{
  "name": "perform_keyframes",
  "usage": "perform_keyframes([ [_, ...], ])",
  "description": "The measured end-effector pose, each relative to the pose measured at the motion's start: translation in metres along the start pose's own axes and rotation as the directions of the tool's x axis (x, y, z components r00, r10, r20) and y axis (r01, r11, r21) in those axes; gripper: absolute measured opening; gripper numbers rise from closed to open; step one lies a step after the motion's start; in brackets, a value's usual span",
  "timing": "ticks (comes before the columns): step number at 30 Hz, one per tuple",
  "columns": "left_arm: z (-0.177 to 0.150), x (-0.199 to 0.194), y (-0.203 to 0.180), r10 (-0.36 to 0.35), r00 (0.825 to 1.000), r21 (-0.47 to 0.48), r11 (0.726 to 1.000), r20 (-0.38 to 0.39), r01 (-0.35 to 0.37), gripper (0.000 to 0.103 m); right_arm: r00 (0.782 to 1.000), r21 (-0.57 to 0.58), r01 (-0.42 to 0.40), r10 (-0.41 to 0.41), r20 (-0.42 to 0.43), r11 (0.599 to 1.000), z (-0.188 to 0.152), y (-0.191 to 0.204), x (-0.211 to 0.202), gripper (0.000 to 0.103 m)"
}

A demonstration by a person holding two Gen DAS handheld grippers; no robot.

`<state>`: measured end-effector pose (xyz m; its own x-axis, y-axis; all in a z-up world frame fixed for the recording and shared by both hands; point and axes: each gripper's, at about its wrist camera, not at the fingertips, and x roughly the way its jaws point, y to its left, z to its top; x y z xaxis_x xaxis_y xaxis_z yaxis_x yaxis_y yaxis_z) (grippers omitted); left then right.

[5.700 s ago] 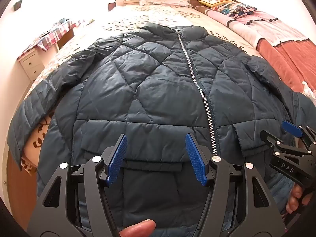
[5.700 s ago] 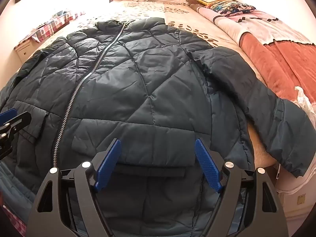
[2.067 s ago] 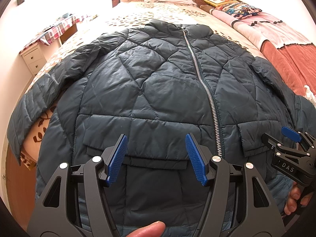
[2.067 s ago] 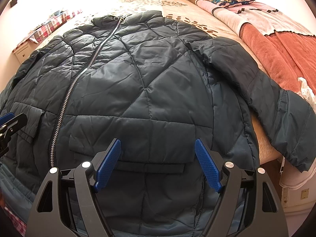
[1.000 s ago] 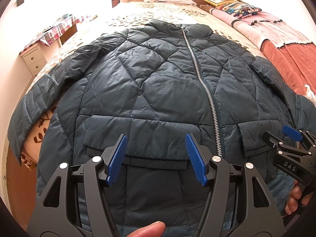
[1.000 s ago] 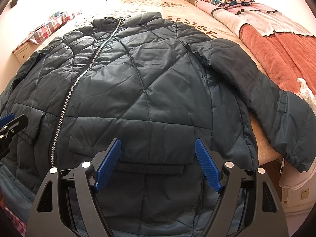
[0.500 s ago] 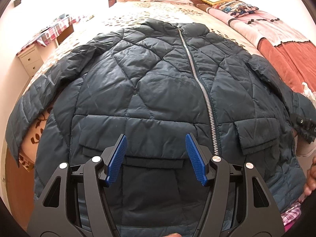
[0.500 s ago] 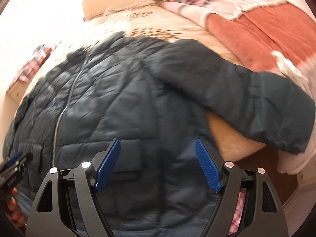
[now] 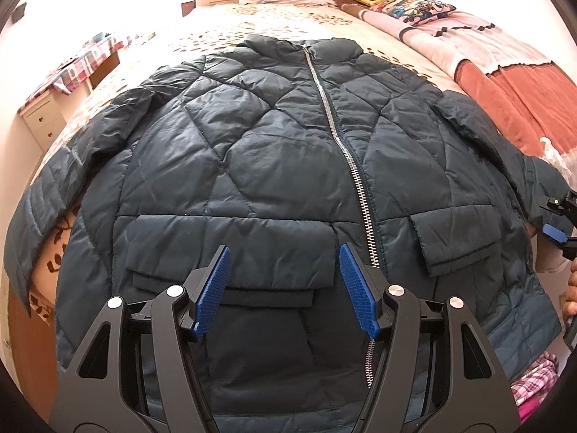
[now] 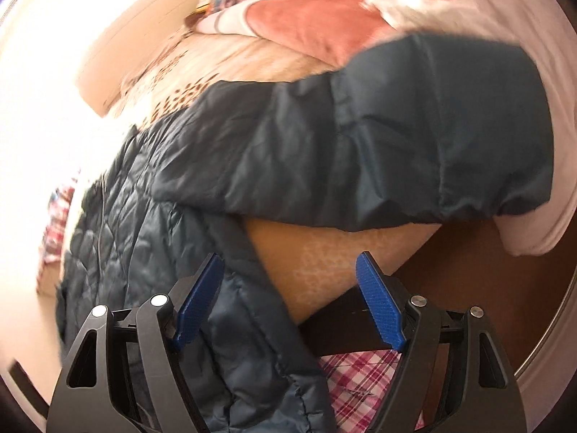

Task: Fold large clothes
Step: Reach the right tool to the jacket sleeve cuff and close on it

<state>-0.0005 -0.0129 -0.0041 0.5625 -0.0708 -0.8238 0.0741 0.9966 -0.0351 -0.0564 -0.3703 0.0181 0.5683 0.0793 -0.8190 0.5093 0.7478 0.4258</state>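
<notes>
On the far left of the left wrist view a white nightstand (image 9: 39, 122) stands beside the bed (image 9: 252, 18), and the jacket (image 9: 274, 166), a dark quilted one, lies face up across the bedspread with its hem toward the camera. Its left sleeve (image 9: 43, 209) trails over the bed's edge. Further right, the left gripper (image 9: 285, 285) hovers over the lower front panel with its jaws spread and nothing between them; the pads do not touch the fabric. The zipper (image 9: 346, 166) runs closed down the middle, just right of that gripper. At the right edge the right gripper (image 9: 557, 223) shows only in part, beside the right sleeve (image 9: 505, 151).

In the right wrist view (blurred, so fine detail is lost) the right gripper (image 10: 288, 299) points at the jacket's side edge and the right sleeve (image 10: 396, 137) draped above it. Its jaws are closing, with the jacket's edge lying between them toward the left pad, though the pads do not yet press on it.

The step in hand looks like taking the right sleeve to fold it inward. To do it well, the grip should land near the cuff or on the sleeve proper, not on the hem, and the sleeve should be carried flat across the chest so the padding does not bunch; the left gripper could pin the body.

Counted: one jacket, two sleeves, two flap pockets, one zipper, two grippers, one nightstand.
</notes>
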Motion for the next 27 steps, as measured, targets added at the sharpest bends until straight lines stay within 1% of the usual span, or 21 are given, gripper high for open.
perform_keyframes([
  [3,0.000,0.002,0.000,0.002,1.000,0.001,1.000,-0.009,-0.002,0.062,0.996,0.085,-0.083,0.085,-0.021,0.993,0.005,-0.011,0.007,0.066],
  [5,0.000,0.002,-0.001,0.003,1.000,0.003,1.000,-0.008,-0.003,0.062,0.995,0.129,-0.097,0.100,-0.019,0.987,0.008,-0.018,0.012,0.066],
  [7,0.000,0.002,-0.001,0.003,1.000,0.005,1.000,-0.006,-0.003,0.062,0.996,0.180,-0.090,0.093,-0.007,0.980,0.008,-0.028,0.012,0.066],
  [10,0.000,0.004,-0.002,0.000,1.000,0.007,1.000,-0.011,0.001,0.062,0.998,0.236,-0.059,0.053,0.034,0.970,0.007,-0.042,0.006,0.066],
  [15,0.000,0.007,-0.005,-0.010,1.000,0.022,1.000,-0.022,0.010,0.062,0.996,0.276,-0.026,0.002,0.086,0.961,0.009,-0.058,-0.001,0.065],
  [17,0.000,0.006,-0.006,-0.012,1.000,0.026,1.000,-0.020,0.013,0.062,0.995,0.295,-0.008,-0.022,0.096,0.955,0.013,-0.063,0.001,0.062],
  [19,0.000,0.005,-0.006,-0.014,1.000,0.026,1.000,-0.016,0.014,0.062,0.994,0.319,0.005,-0.039,0.098,0.948,0.016,-0.066,0.006,0.057],
  [21,0.000,0.004,-0.005,-0.015,1.000,0.024,1.000,-0.014,0.016,0.062,0.993,0.337,0.020,-0.058,0.101,0.941,0.018,-0.066,0.009,0.041],
  [22,0.000,0.004,-0.005,-0.016,1.000,0.022,1.000,-0.014,0.017,0.062,0.991,0.340,0.024,-0.066,0.113,0.940,0.018,-0.067,0.008,0.037],
  [24,0.000,0.004,-0.004,-0.020,1.000,0.020,1.000,-0.014,0.020,0.062,0.985,0.311,0.053,-0.100,0.138,0.949,0.019,-0.062,0.002,0.018],
  [27,0.000,0.006,-0.004,-0.028,0.999,0.018,0.999,-0.018,0.028,0.062,0.969,0.226,0.111,-0.155,0.191,0.968,0.023,-0.049,-0.007,0.011],
])
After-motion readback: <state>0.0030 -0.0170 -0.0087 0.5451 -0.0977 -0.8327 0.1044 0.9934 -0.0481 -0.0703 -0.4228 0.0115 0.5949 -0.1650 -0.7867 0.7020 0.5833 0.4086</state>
